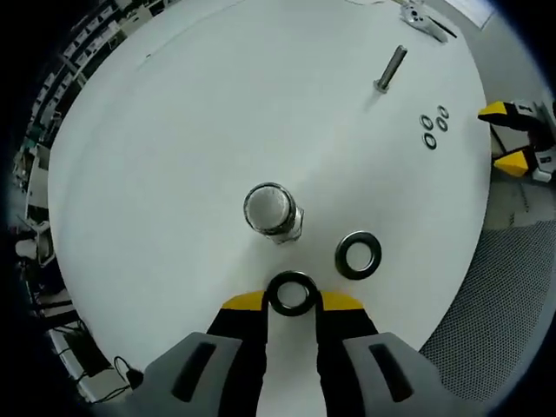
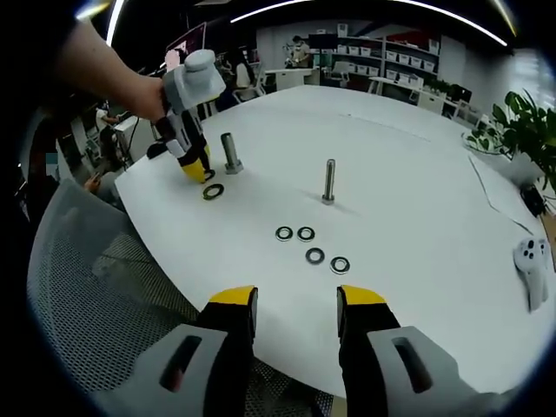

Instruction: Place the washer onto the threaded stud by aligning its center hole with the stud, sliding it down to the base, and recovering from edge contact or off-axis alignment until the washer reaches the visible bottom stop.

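Note:
The large threaded stud [image 1: 272,211] stands upright on the white table [image 1: 174,156], seen end-on from above. My left gripper [image 1: 292,301] is shut on a black washer [image 1: 292,294], holding it flat by its rim just short of the stud. A second black washer [image 1: 359,254] lies on the table to the right of the stud. In the right gripper view, a hand holds the left gripper [image 2: 198,168] close beside the stud [image 2: 231,153], with the loose washer [image 2: 213,191] lying near it. My right gripper [image 2: 295,306] hangs open over the near table edge with nothing between its fingers.
A thinner bolt [image 2: 329,181] stands mid-table, with several small washers [image 2: 306,233] in front of it. A white controller [image 2: 532,259] lies at the right, and a potted plant [image 2: 521,130] stands beyond. A mesh chair [image 2: 78,287] sits at the table's left edge.

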